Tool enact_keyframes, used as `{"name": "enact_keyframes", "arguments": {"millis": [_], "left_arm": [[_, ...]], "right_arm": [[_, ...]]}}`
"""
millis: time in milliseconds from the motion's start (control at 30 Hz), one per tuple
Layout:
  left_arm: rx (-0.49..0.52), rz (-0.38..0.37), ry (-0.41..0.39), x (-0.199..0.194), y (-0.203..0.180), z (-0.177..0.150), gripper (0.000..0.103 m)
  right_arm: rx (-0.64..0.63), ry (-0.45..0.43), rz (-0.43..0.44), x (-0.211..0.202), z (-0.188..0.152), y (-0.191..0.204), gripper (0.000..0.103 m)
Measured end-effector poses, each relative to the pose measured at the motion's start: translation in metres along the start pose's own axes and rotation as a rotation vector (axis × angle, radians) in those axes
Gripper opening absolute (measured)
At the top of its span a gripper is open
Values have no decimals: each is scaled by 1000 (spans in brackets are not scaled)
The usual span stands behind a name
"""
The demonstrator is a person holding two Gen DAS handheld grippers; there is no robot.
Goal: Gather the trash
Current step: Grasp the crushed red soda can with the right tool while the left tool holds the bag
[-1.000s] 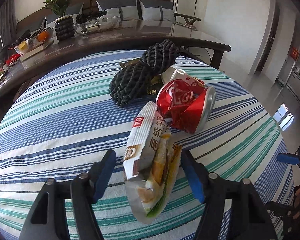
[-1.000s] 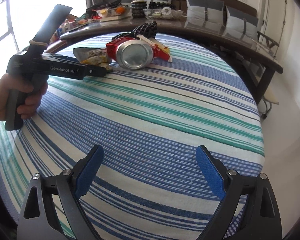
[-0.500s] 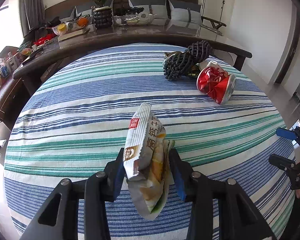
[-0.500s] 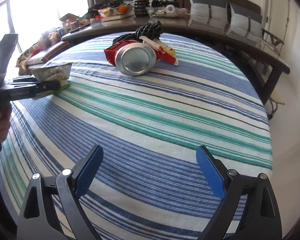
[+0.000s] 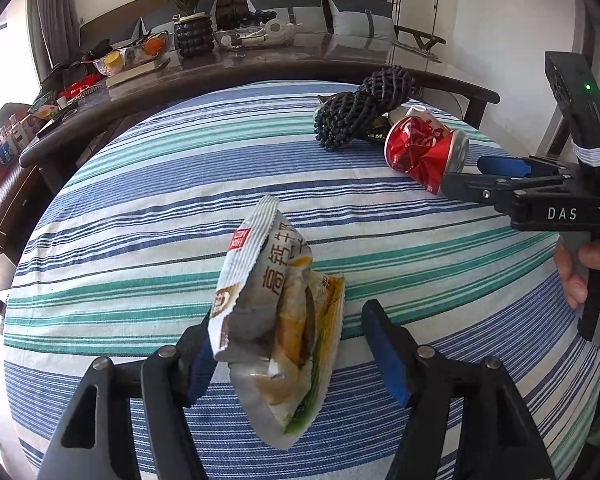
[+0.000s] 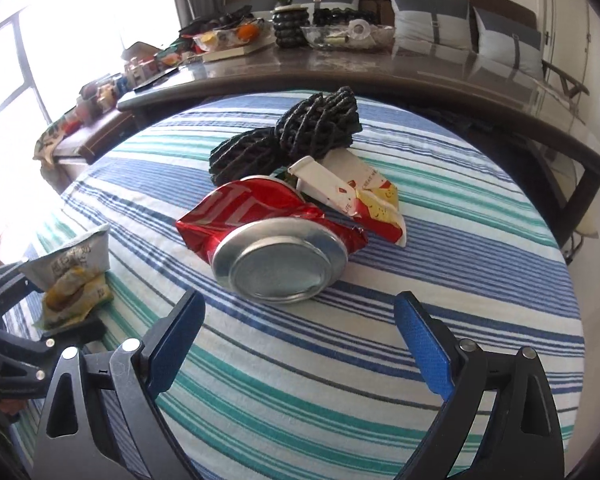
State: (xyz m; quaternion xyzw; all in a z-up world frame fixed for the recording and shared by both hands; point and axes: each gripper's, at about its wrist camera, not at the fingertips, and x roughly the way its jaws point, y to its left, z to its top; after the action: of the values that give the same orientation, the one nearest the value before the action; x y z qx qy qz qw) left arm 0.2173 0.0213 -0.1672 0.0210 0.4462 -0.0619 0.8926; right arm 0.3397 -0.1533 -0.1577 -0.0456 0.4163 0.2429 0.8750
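Note:
A torn white snack wrapper (image 5: 268, 320) stands between the jaws of my left gripper (image 5: 288, 316). The jaws are opening, and the right pad is clear of the wrapper. From the right wrist view the wrapper (image 6: 72, 280) sits at the left near the cloth. A crushed red can (image 6: 268, 232) lies on its side on the striped tablecloth (image 6: 380, 360). My right gripper (image 6: 300, 300) stands open just in front of the can's base. The left wrist view shows that gripper (image 5: 464, 172) beside the can (image 5: 424, 152).
Black foam netting (image 6: 292, 136) and a white, red and yellow carton (image 6: 356, 196) lie behind the can. A dark wooden table (image 5: 260, 68) with a potted plant, bowls and clutter runs along the far side. A hand (image 5: 580, 272) grips the right tool's handle.
The left gripper carried the wrapper away from the trash pile, closed on it, and has now spread its jaws. The right gripper has moved forward up to the red can.

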Motion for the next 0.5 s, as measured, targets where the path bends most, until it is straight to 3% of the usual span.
{"name": "enact_keyframes", "arguments": {"millis": [100, 267, 300, 333, 433, 500], "left_arm": [[-7, 4, 5, 0, 6, 1, 69], [-78, -20, 11, -3, 24, 1, 69], [-90, -27, 11, -3, 26, 2, 69], [-97, -33, 10, -3, 28, 2, 69], [-83, -15, 10, -2, 24, 2, 69], [-62, 4, 10, -1, 20, 2, 69]], "right_arm": [[25, -8, 94, 6, 6, -1, 95], [-18, 27, 476, -12, -9, 27, 92], [-55, 27, 506, -19, -13, 34, 91], [-99, 16, 478, -25, -17, 39, 91], [-177, 2, 265, -26, -15, 43, 95], [-192, 6, 201, -18, -7, 38, 95]]}}
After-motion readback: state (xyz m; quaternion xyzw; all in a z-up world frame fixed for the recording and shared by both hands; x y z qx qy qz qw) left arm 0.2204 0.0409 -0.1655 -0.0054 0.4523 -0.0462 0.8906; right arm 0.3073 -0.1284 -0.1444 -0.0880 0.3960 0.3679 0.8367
